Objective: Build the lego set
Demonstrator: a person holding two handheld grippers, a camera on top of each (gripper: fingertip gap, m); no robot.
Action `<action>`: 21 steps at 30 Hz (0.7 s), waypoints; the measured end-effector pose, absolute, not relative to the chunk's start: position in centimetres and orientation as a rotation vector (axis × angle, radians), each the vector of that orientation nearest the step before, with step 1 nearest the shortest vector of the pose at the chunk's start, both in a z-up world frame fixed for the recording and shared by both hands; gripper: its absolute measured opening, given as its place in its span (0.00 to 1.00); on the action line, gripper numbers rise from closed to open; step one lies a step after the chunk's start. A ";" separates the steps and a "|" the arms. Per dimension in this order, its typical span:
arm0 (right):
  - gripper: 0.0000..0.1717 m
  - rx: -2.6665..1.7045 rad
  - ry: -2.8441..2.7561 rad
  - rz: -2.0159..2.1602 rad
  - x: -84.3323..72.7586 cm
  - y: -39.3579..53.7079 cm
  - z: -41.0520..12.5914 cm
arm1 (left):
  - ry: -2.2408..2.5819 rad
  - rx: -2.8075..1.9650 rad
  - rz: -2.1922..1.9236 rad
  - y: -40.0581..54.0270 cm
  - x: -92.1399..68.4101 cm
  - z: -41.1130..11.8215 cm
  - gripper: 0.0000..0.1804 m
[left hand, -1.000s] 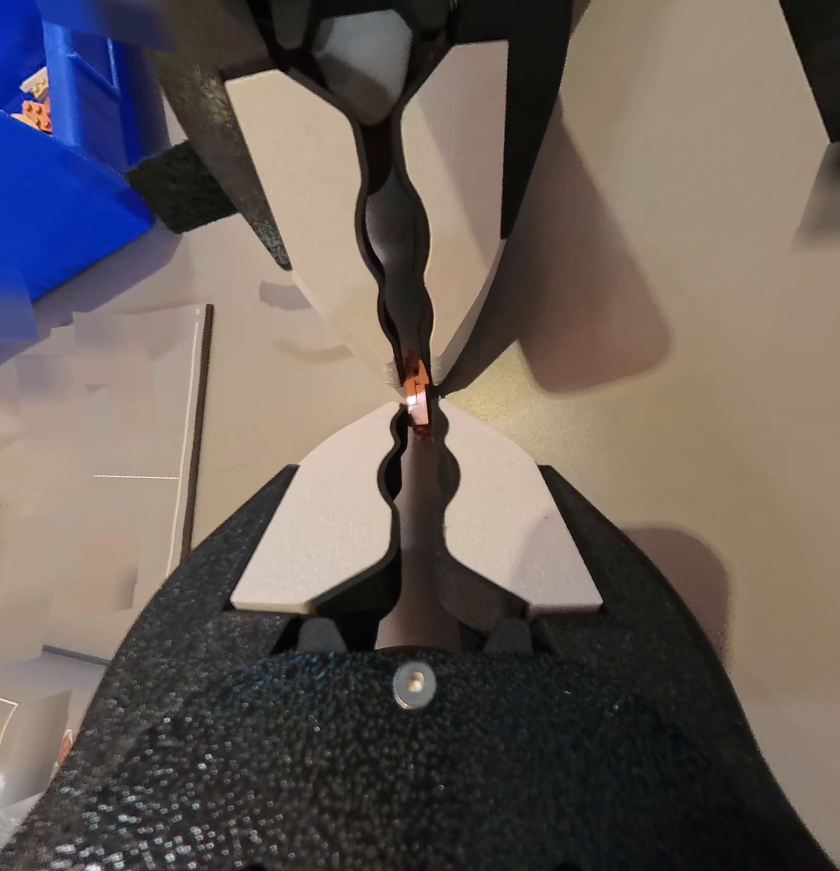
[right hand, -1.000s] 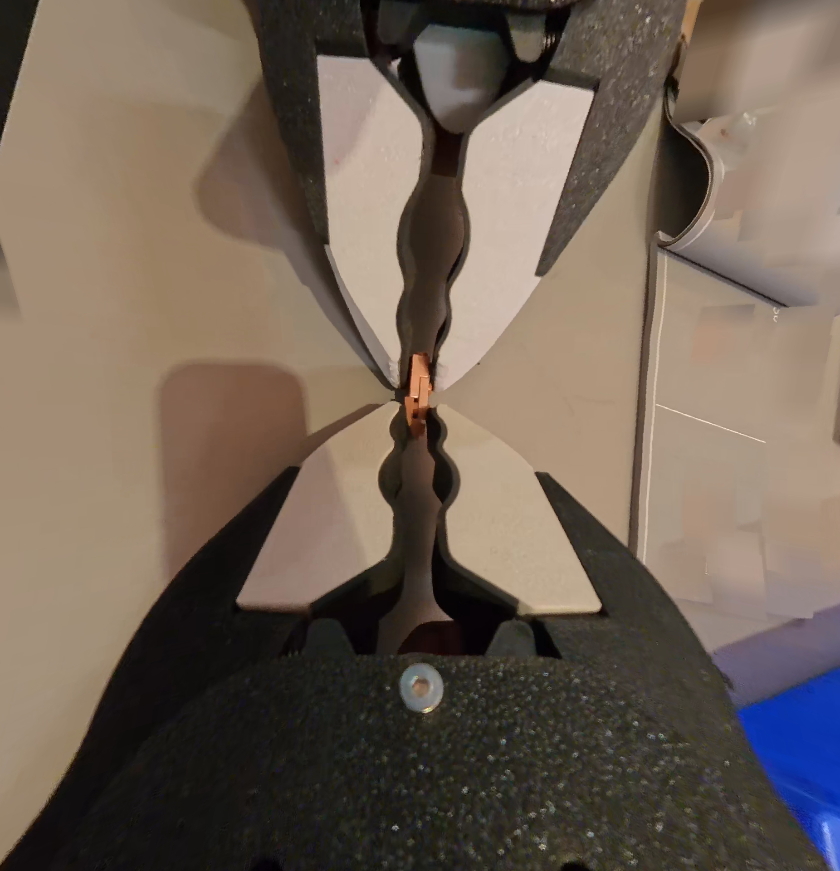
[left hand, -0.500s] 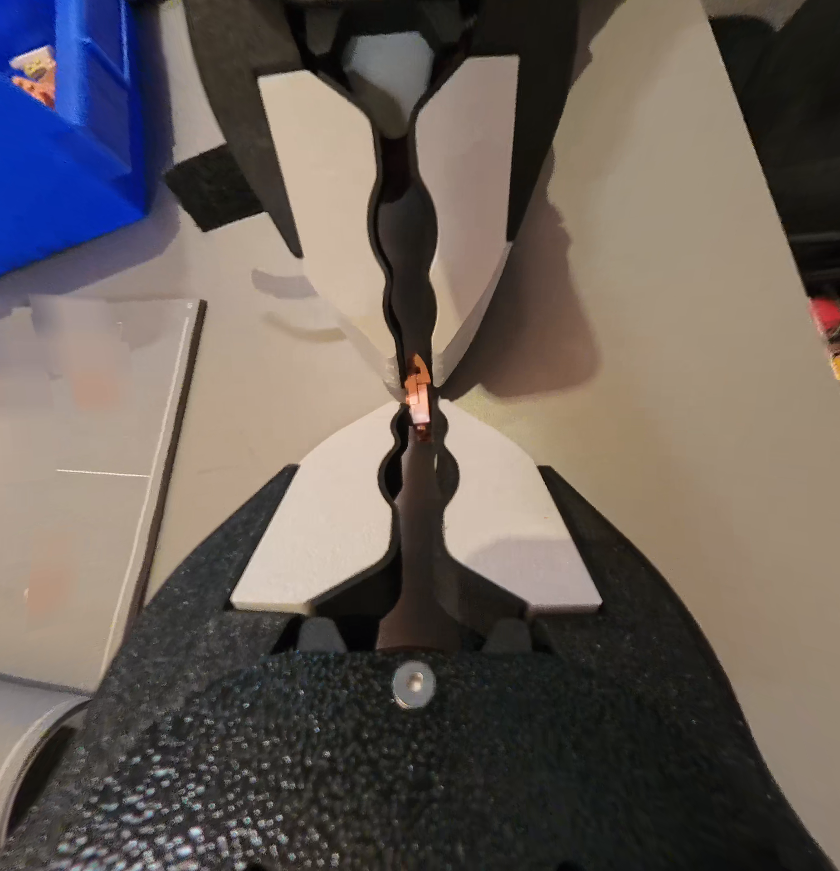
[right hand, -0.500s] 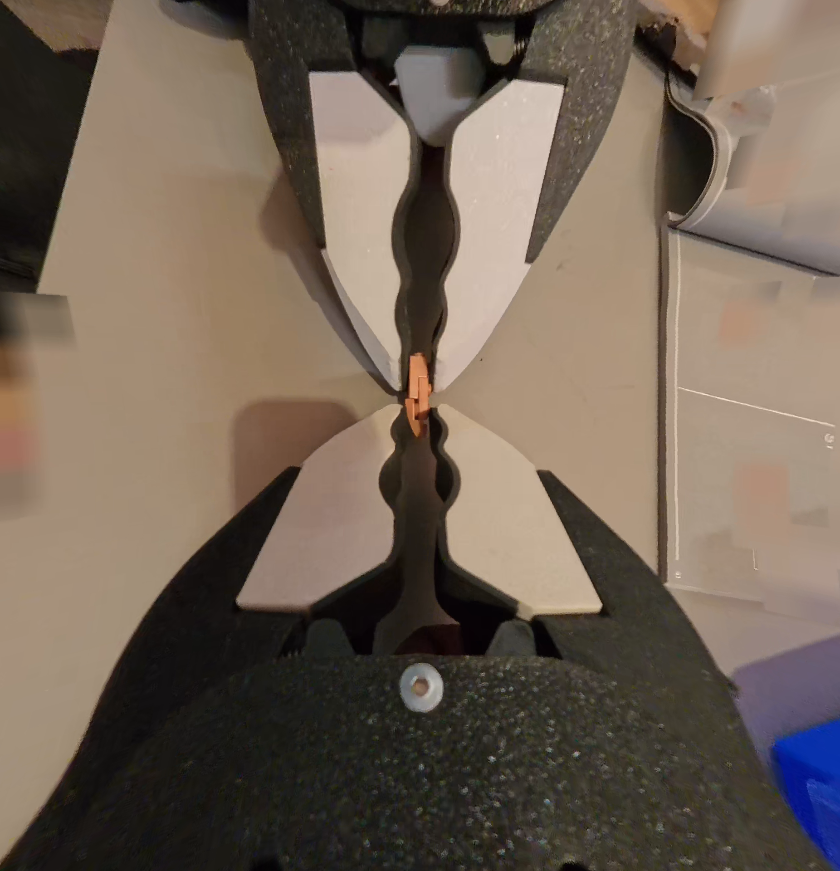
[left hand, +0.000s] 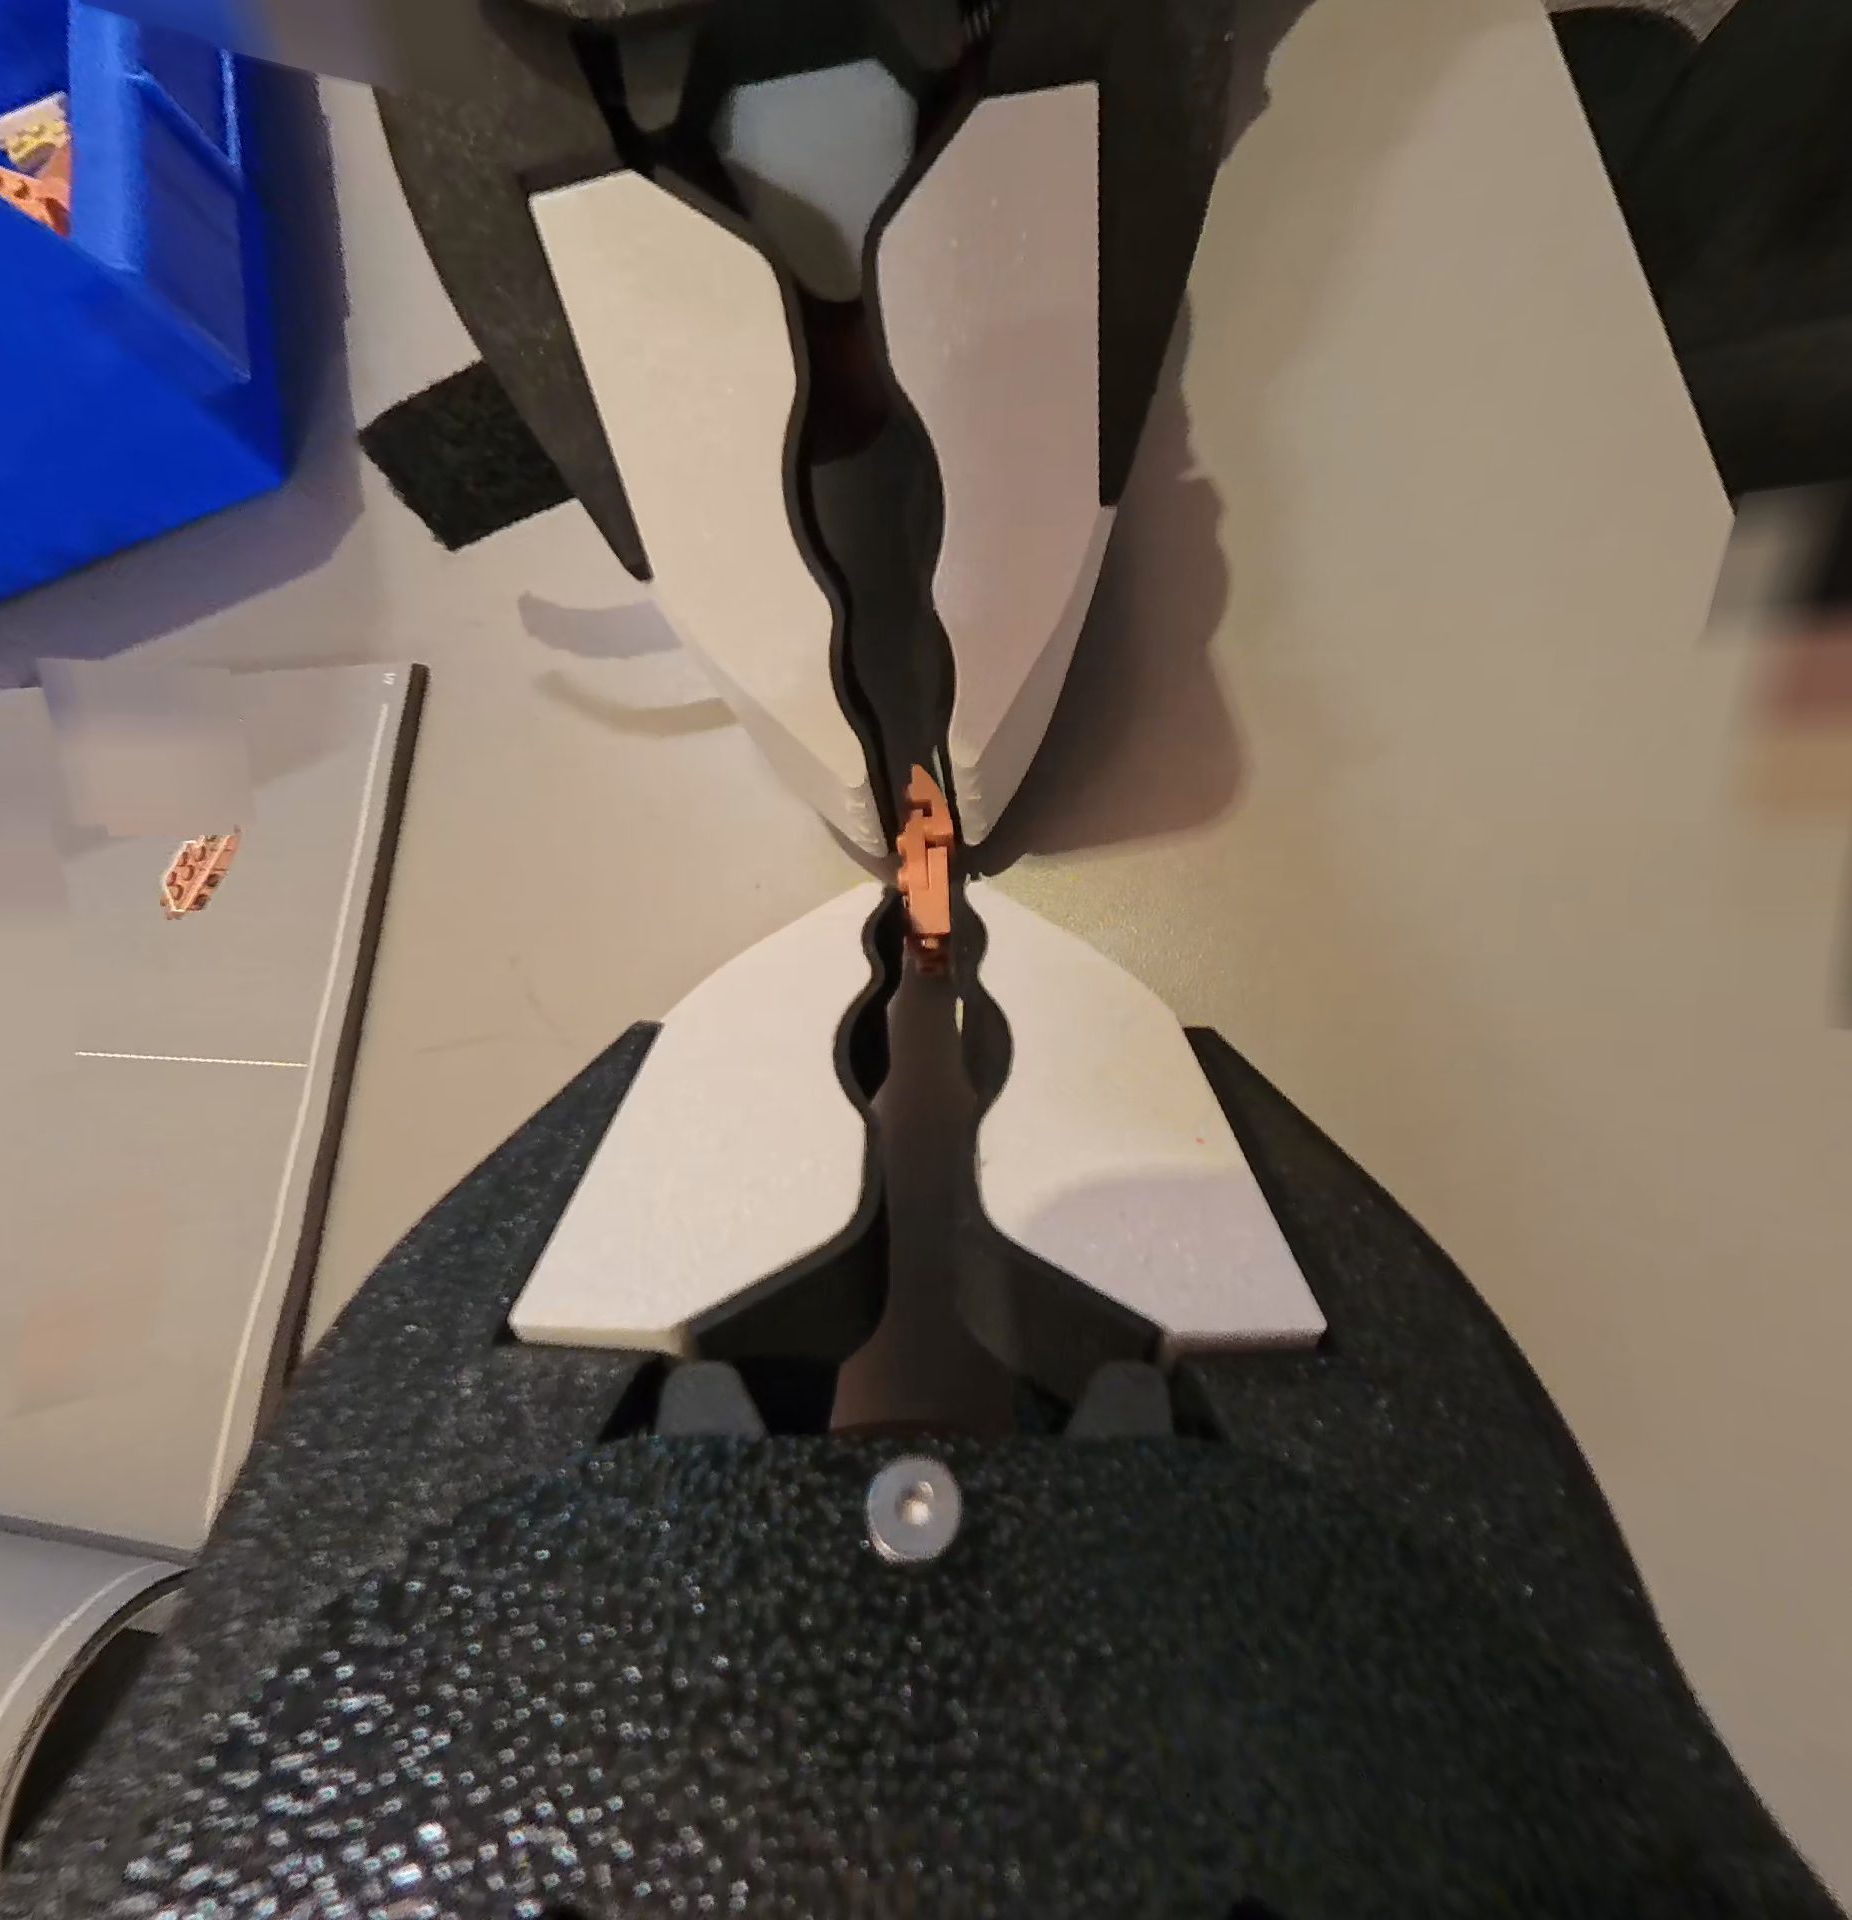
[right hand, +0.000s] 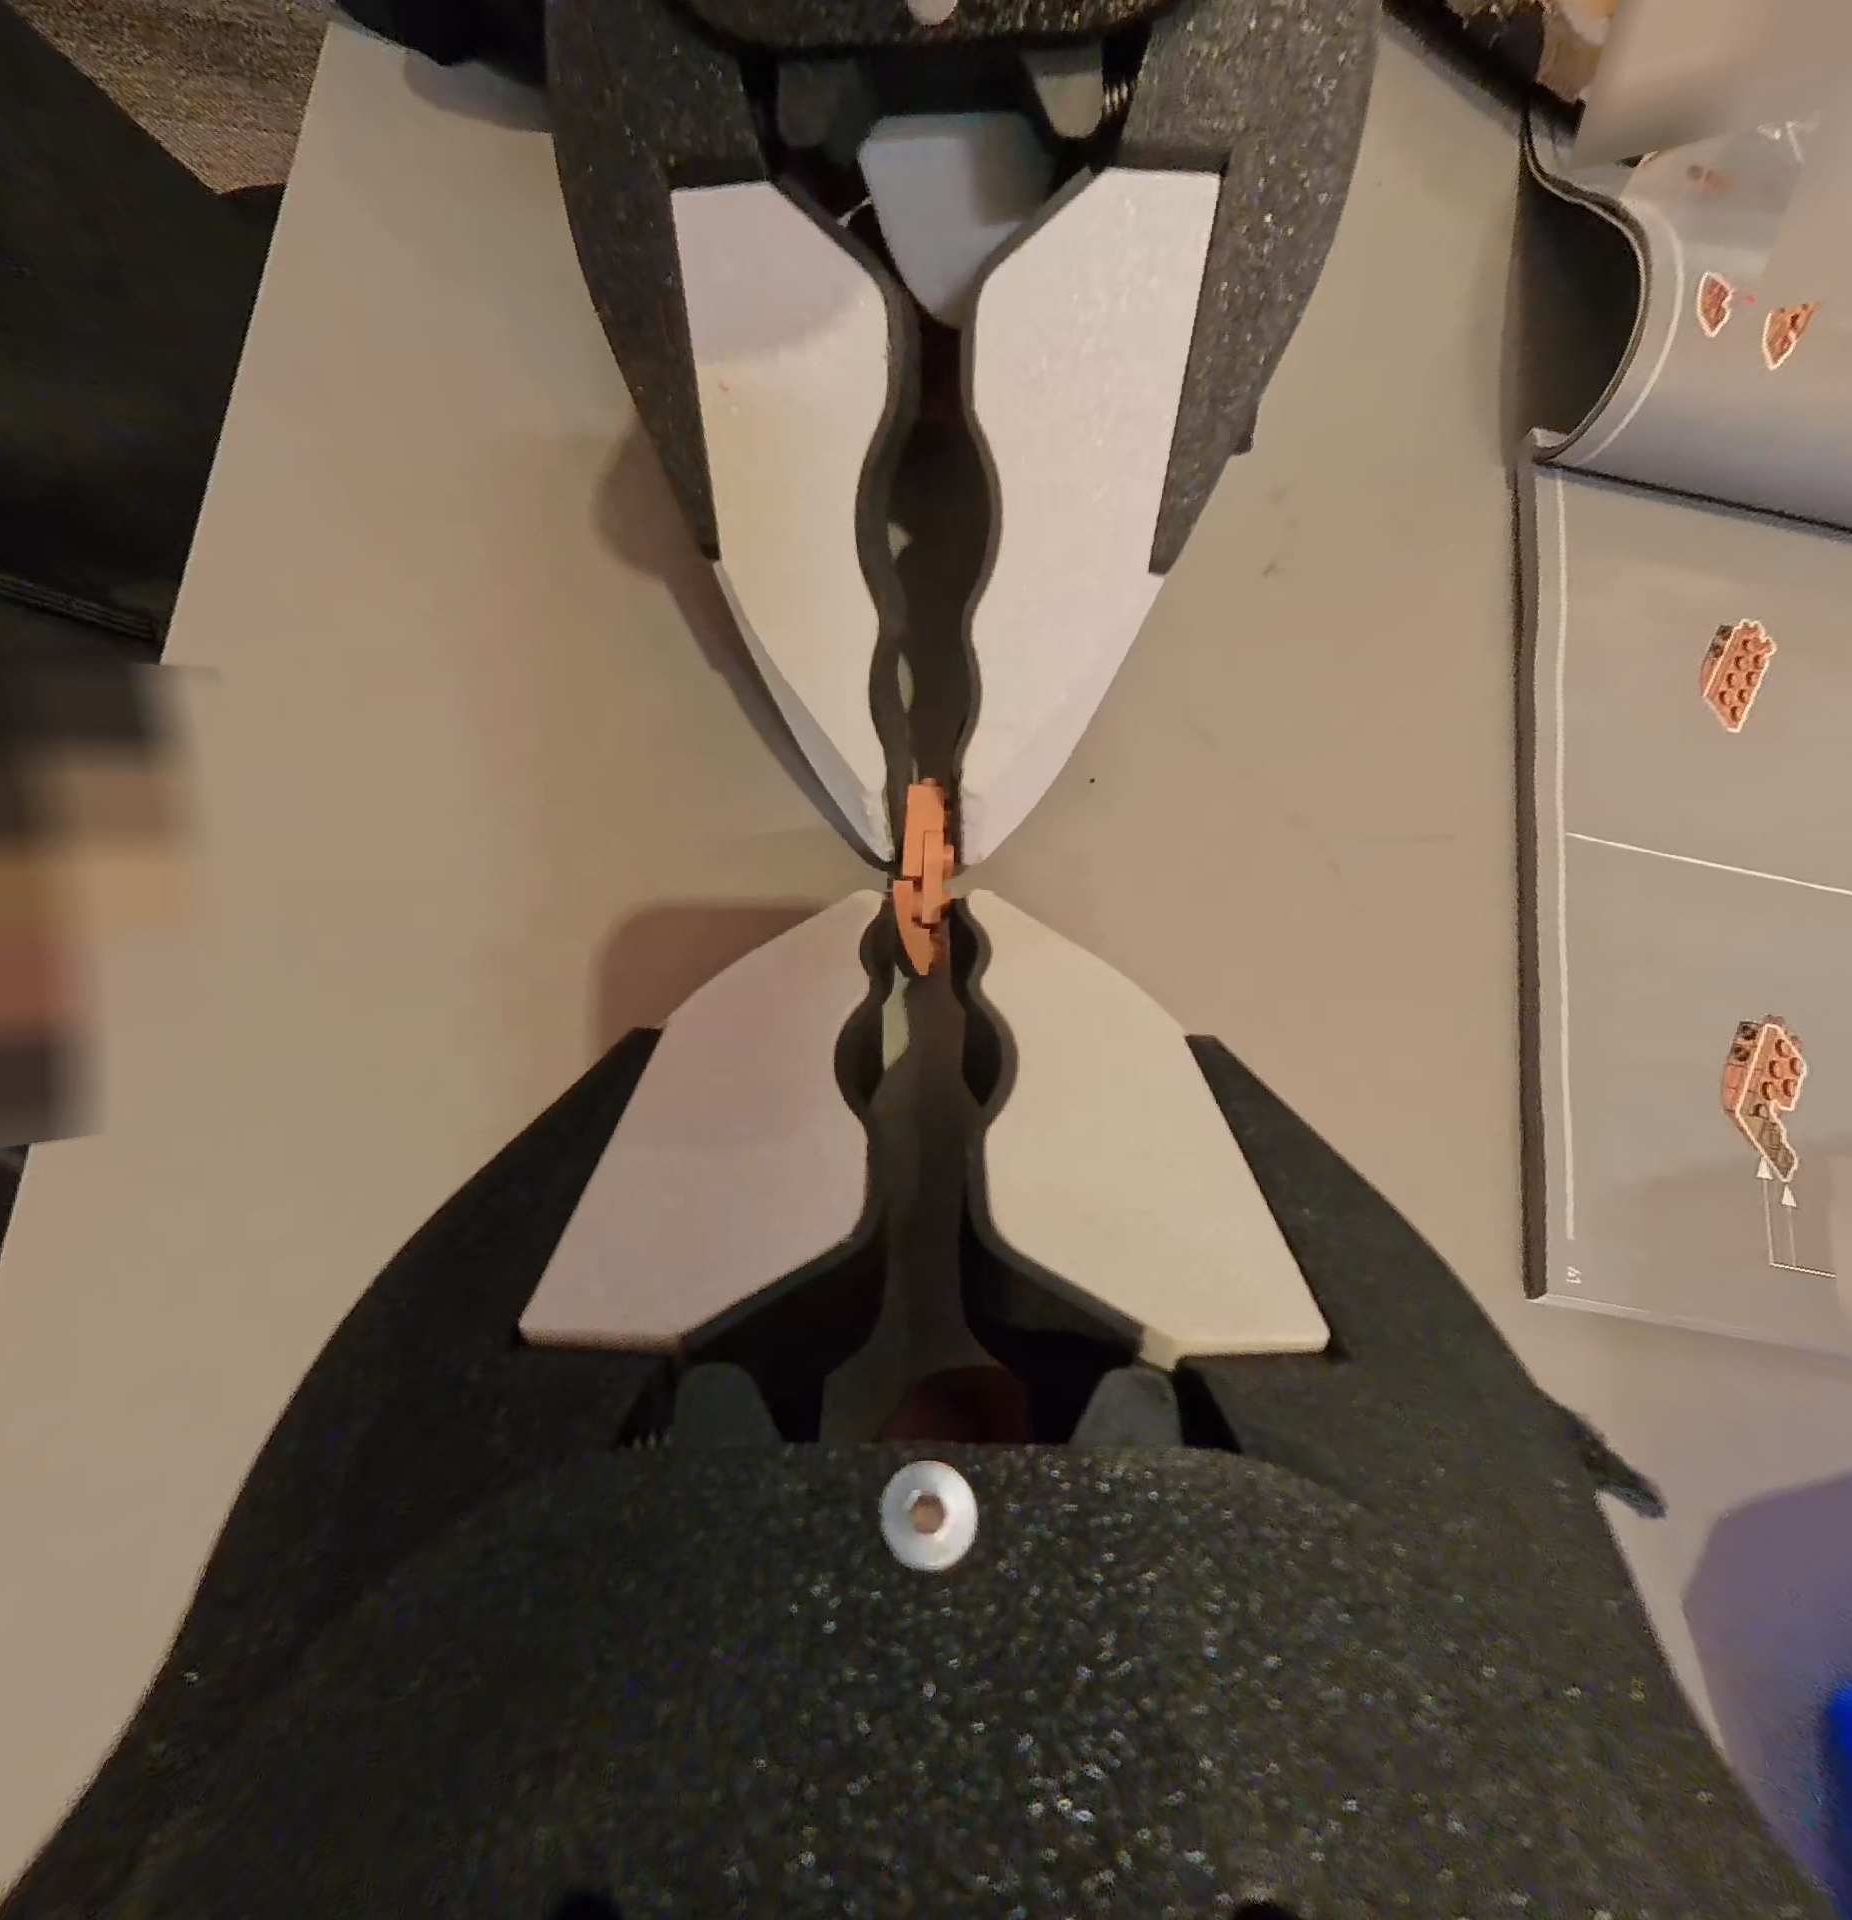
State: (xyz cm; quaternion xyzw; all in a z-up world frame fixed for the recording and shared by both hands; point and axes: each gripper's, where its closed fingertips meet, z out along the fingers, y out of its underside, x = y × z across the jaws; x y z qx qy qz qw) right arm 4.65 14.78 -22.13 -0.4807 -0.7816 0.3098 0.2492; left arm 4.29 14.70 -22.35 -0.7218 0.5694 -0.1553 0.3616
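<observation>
Left gripper (left hand: 924, 914): clenched on the near end of a small orange brick assembly (left hand: 924, 862), pads pressed to both its sides, at the centre of the left wrist frame. Facing it tip to tip from the top of that frame, the right gripper (right hand: 922, 914), likewise clamped on the far end of the same orange brick assembly (right hand: 922, 883); seen in its own view at frame centre, with the left gripper reaching down from the top. Assembly held between the two pairs of fingertips, above the pale grey table (left hand: 1369, 935).

Farther out in the left wrist view: an open instruction booklet (left hand: 226, 1039) at the left edge, flat on the table; beyond it a black pad (left hand: 454, 457) at upper left, and a blue bin (left hand: 101, 343) in the upper left corner with orange pieces inside. In the right wrist view: the same instruction booklet (right hand: 1680, 935) along the right edge, and a blue corner of the bin (right hand: 1847, 1756) at lower right.
</observation>
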 end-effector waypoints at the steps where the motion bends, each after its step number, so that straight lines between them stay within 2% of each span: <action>1: 0.06 -1.310 -2.131 0.840 4.6 14.8 -22.1 | 1.470 -1.857 -0.395 14.7 4.3 -22.3 0.04; 21: 0.04 -1.254 -2.182 0.777 4.7 14.5 -22.3 | 1.491 -1.840 -0.413 14.4 4.5 -22.4 0.04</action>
